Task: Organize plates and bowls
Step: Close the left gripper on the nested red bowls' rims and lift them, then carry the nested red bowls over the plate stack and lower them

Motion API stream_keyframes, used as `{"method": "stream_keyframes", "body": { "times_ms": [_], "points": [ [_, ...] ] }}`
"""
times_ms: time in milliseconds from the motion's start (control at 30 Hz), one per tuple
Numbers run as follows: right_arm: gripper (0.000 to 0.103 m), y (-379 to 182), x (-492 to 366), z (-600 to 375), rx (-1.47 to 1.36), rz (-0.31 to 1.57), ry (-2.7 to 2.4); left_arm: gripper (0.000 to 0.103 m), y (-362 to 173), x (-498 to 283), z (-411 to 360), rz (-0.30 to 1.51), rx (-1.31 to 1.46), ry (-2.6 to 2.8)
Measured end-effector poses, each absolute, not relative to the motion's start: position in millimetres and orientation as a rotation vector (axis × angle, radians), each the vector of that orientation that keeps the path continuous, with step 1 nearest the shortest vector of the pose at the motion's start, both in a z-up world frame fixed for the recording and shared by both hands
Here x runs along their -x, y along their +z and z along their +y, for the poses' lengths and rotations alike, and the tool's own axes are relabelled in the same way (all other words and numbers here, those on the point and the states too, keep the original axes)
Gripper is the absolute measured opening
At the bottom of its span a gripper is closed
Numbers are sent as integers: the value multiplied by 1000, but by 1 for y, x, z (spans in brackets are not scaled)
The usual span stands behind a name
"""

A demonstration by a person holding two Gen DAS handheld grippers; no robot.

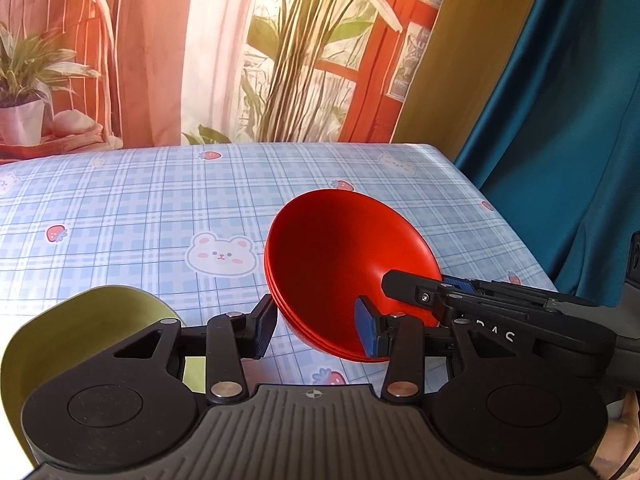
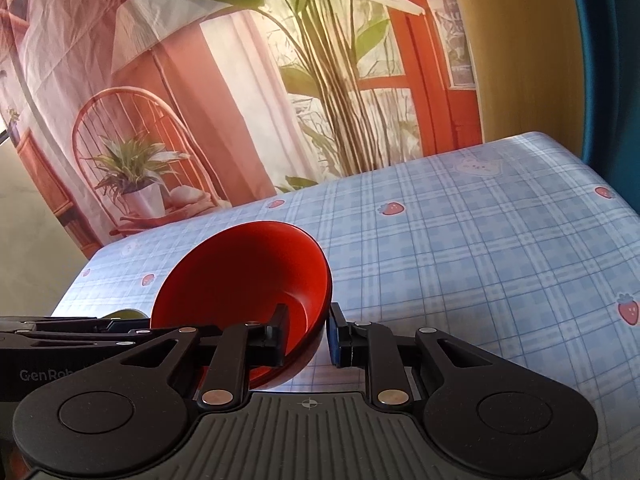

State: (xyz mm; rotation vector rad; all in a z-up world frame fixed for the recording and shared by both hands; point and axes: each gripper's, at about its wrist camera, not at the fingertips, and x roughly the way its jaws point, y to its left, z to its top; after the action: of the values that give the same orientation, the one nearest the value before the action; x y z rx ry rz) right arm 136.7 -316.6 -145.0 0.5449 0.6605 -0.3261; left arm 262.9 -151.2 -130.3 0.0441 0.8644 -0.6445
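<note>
A stack of nested red bowls (image 1: 344,248) hangs tilted over the table, mouth turned toward my left wrist camera. My left gripper (image 1: 316,330) is shut on its near wall, with the black pad outside and the blue pad inside. My right gripper (image 1: 424,284) reaches in from the right and pinches the rim. In the right wrist view the red bowls (image 2: 248,272) sit between the fingers of my right gripper (image 2: 306,332), one finger inside and one outside. My left gripper (image 2: 100,326) shows at the left edge. A green bowl (image 1: 88,340) lies under my left gripper, mostly hidden.
The table (image 1: 140,200) wears a blue plaid cloth with bears and strawberries. A printed backdrop of a chair, plants and a window hangs behind it. A teal curtain (image 1: 560,120) drops past the table's right edge (image 1: 492,216).
</note>
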Motion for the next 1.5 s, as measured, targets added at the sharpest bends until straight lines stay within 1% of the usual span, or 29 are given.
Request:
{"method": "stream_keyframes", "body": {
  "times_ms": [600, 1000, 1500],
  "points": [
    [19, -114, -126, -277, -519, 620, -298, 45, -102, -234, -116, 803, -26, -627],
    [19, -101, -134, -240, -490, 615, -258, 45, -92, -216, -76, 784, 0, -606],
    [18, -115, -165, -190, -481, 654, -176, 45, -101, -211, -24, 809, 20, -530]
  ]
}}
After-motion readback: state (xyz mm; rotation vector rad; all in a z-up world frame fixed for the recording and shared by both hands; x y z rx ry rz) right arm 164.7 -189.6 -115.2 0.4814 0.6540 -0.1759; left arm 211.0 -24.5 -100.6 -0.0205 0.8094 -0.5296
